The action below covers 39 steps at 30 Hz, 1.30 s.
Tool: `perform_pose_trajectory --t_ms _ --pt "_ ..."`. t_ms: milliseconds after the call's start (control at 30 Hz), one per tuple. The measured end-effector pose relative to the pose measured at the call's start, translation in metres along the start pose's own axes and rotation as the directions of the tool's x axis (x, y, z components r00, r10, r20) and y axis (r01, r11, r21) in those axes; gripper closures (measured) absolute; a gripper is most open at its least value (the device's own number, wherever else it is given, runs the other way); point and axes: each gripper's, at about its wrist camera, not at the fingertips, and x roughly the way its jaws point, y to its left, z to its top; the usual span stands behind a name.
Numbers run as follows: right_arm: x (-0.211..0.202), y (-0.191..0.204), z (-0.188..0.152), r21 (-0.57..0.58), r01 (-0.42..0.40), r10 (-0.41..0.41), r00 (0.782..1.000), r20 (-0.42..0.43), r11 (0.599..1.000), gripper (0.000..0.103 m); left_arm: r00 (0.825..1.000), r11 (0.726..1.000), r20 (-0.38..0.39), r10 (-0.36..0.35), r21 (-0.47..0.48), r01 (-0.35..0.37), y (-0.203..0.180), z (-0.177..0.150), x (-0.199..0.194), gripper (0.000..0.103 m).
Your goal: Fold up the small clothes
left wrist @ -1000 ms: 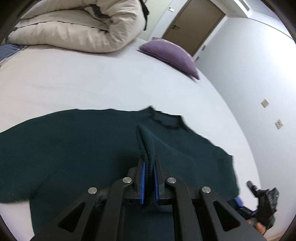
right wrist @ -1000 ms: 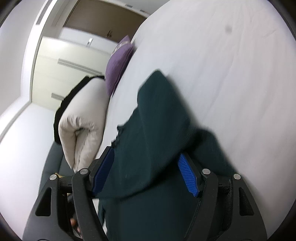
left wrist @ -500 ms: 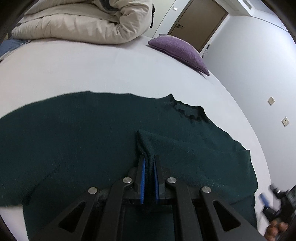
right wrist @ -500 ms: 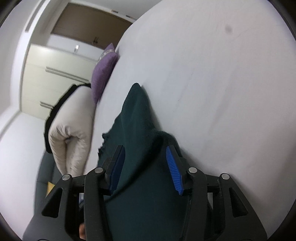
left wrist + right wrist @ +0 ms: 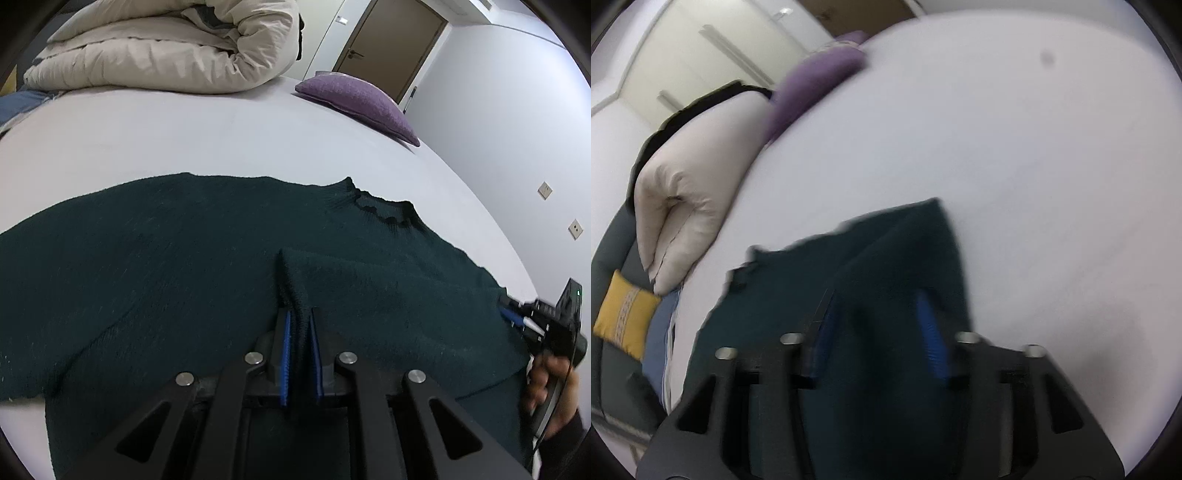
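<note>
A dark green knitted sweater [image 5: 166, 251] lies spread on the white bed [image 5: 184, 136], neckline at the far right. My left gripper [image 5: 298, 325] is shut on a pinched fold of the sweater near its middle. My right gripper [image 5: 879, 325] is open, its blue pads on either side of the sweater's right sleeve edge [image 5: 905, 236], which lies between them. The right gripper also shows in the left wrist view [image 5: 517, 317] at the sweater's right edge, held by a hand.
A rolled beige duvet [image 5: 177, 48] lies at the head of the bed. A purple pillow [image 5: 354, 99] is beside it. A yellow cushion [image 5: 624, 317] and a blue cloth [image 5: 661, 332] lie off the bed's left side. A wall and door stand to the right.
My left gripper has lowered the pinched fold onto the sweater. My right gripper has swung round and sits over the sleeve edge, still open.
</note>
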Motion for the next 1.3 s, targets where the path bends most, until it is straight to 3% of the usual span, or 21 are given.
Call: perform_pose_trajectory --t_ms 67,133,200,233,300,367,400,500,633,700,767,833,867,900,967,1000,1100,1167,1233,1300 --pt "0.001 -0.02 0.012 0.07 -0.044 0.041 0.998 0.038 0.997 0.094 1.0 1.0 0.003 -0.003 -0.002 0.003 0.001 -0.001 0.001 0.089" --pt "-0.001 -0.032 0.025 0.114 -0.057 0.052 0.998 0.046 0.992 0.094 1.0 1.0 -0.001 -0.017 -0.015 0.017 0.005 0.0 0.0 0.089" --pt "-0.006 -0.029 0.032 0.068 -0.013 0.009 0.999 0.046 0.998 0.092 0.999 0.999 0.0 -0.038 -0.032 0.038 0.008 0.0 0.0 0.089" --pt "-0.011 -0.027 0.032 0.048 0.008 -0.01 0.999 0.041 0.999 0.086 0.999 0.998 0.0 -0.044 -0.037 0.044 0.009 0.0 0.0 0.089" --pt "-0.031 -0.022 0.025 0.051 0.009 -0.01 0.999 0.03 0.999 0.084 0.999 0.998 0.001 -0.045 -0.04 0.045 0.01 0.0 0.0 0.088" --pt "-0.05 -0.016 0.005 0.06 -0.129 0.129 0.992 0.002 0.99 0.081 0.999 0.999 0.002 -0.037 -0.034 0.037 0.008 0.0 0.001 0.088" --pt "-0.054 -0.013 -0.005 0.037 -0.136 0.137 0.99 -0.027 0.99 0.08 0.999 0.999 0.001 -0.033 -0.031 0.034 0.007 0.0 0.001 0.088" --pt "-0.049 -0.015 -0.038 -0.018 -0.077 0.074 0.991 -0.116 0.997 0.081 0.999 0.998 -0.001 -0.05 -0.047 0.05 0.009 0.0 0.001 0.087" --pt "-0.068 -0.04 -0.059 0.021 -0.138 0.139 0.988 -0.072 0.99 0.082 0.997 0.994 -0.004 -0.081 -0.073 0.08 0.013 0.001 0.001 0.087" --pt "-0.085 -0.048 -0.066 0.005 -0.09 0.09 0.993 -0.073 0.996 0.082 0.996 0.993 -0.007 -0.087 -0.076 0.086 0.014 0.003 0.0 0.087" --pt "-0.104 -0.051 -0.073 -0.043 -0.019 0.016 0.998 -0.06 0.999 0.081 0.996 0.993 -0.014 -0.083 -0.083 0.081 0.013 0.005 -0.009 0.075" --pt "-0.126 -0.046 -0.082 -0.089 0.042 -0.045 0.999 -0.028 0.995 0.076 0.998 0.994 0.014 -0.066 -0.085 0.067 0.014 0.005 -0.025 0.036" --pt "-0.14 -0.037 -0.088 -0.123 0.056 -0.055 0.998 0.009 0.991 0.072 0.999 0.995 0.035 -0.04 -0.087 0.043 0.015 0.004 -0.037 0.029" --pt "-0.153 -0.027 -0.095 -0.157 0.068 -0.062 0.997 0.045 0.985 0.068 0.998 0.995 0.055 -0.028 -0.094 0.033 0.019 0.003 -0.048 0.025" --pt "-0.175 -0.004 -0.106 -0.22 0.096 -0.072 0.991 0.117 0.971 0.047 0.995 0.991 0.085 -0.049 -0.12 0.059 0.031 -0.001 -0.072 0.025" --pt "-0.187 0.01 -0.111 -0.25 0.1 -0.06 0.985 0.165 0.963 0.045 0.993 0.986 0.1 -0.061 -0.146 0.075 0.042 -0.005 -0.087 0.025" --pt "-0.211 0.055 -0.126 -0.337 0.065 0.022 0.969 0.246 0.939 0.03 0.986 0.963 0.164 -0.041 -0.257 0.083 0.092 -0.021 -0.135 0.025" --pt "-0.219 0.082 -0.135 -0.377 0.021 0.086 0.961 0.264 0.926 0.017 0.979 0.932 0.201 0.013 -0.357 0.061 0.139 -0.035 -0.166 0.025" --pt "-0.221 0.106 -0.144 -0.41 -0.053 0.161 0.959 0.233 0.911 0.014 0.97 0.877 0.229 0.082 -0.478 0.039 0.191 -0.053 -0.196 0.025" --pt "-0.218 0.127 -0.151 -0.426 -0.111 0.207 0.961 0.185 0.898 0.011 0.959 0.796 0.242 0.15 -0.605 0.028 0.243 -0.074 -0.219 0.025"
